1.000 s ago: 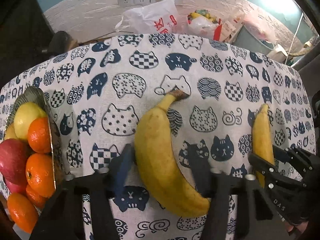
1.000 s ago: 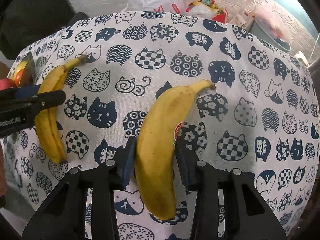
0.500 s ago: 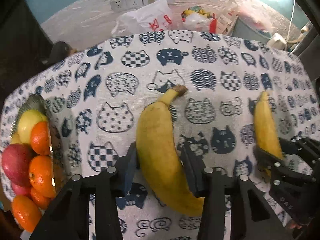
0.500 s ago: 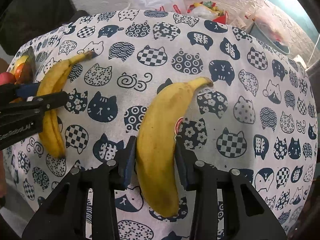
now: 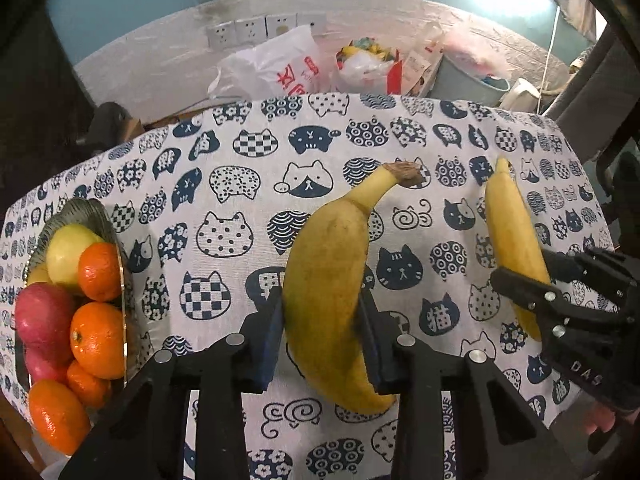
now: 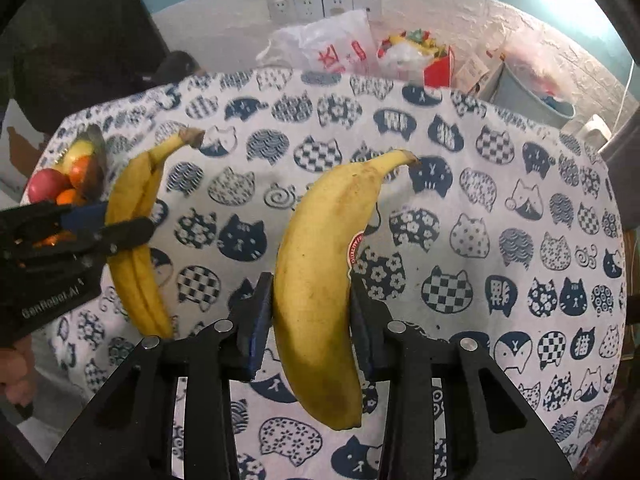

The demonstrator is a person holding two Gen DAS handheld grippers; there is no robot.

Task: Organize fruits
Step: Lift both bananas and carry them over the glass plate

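Note:
My left gripper is shut on a yellow banana and holds it above the cat-print tablecloth. My right gripper is shut on a second banana with a red sticker, also held above the cloth. The right gripper and its banana show at the right of the left wrist view. The left gripper and its banana show at the left of the right wrist view. A fruit bowl with oranges, red apples and a yellow apple stands at the table's left edge.
Behind the table's far edge are plastic bags, a grey bin and wall sockets. A dark chair or frame stands at the far right. A hand holds the left gripper.
Both grippers closed tighter on their bananas and rose off the cloth. The views pulled back and up, so more of the wall and far clutter shows.

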